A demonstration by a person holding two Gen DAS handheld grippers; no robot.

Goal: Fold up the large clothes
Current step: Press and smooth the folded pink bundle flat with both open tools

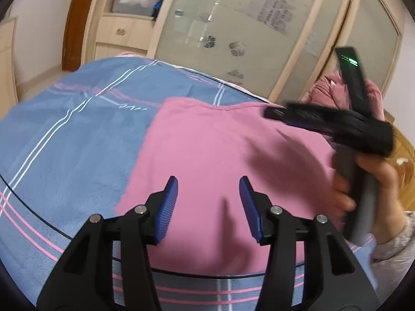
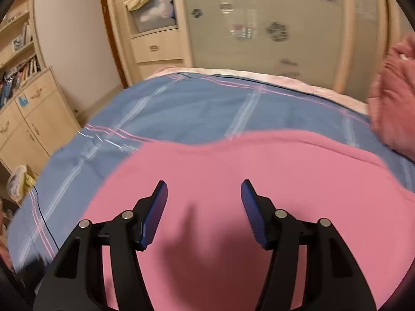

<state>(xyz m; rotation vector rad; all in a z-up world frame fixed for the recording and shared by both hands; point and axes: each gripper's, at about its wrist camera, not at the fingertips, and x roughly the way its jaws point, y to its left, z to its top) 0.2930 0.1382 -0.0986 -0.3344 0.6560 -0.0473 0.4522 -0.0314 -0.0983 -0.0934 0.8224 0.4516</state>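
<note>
A large pink garment [image 1: 212, 160] lies flat on a bed with a blue plaid cover [image 1: 72, 134]. It also shows in the right wrist view [image 2: 246, 171]. My left gripper [image 1: 208, 184] is open and empty, above the garment's near part. My right gripper [image 2: 203, 189] is open and empty, hovering over the garment. In the left wrist view the right gripper's black body [image 1: 358, 129] is blurred at the right, held by a hand [image 1: 373, 178] above the garment's right side.
A bunched darker pink cloth [image 2: 394, 98] lies at the bed's far right; it also shows in the left wrist view [image 1: 326, 90]. A wardrobe with frosted sliding doors [image 1: 233, 33] stands behind the bed. Wooden cabinets and bookshelves [image 2: 23, 98] stand at left.
</note>
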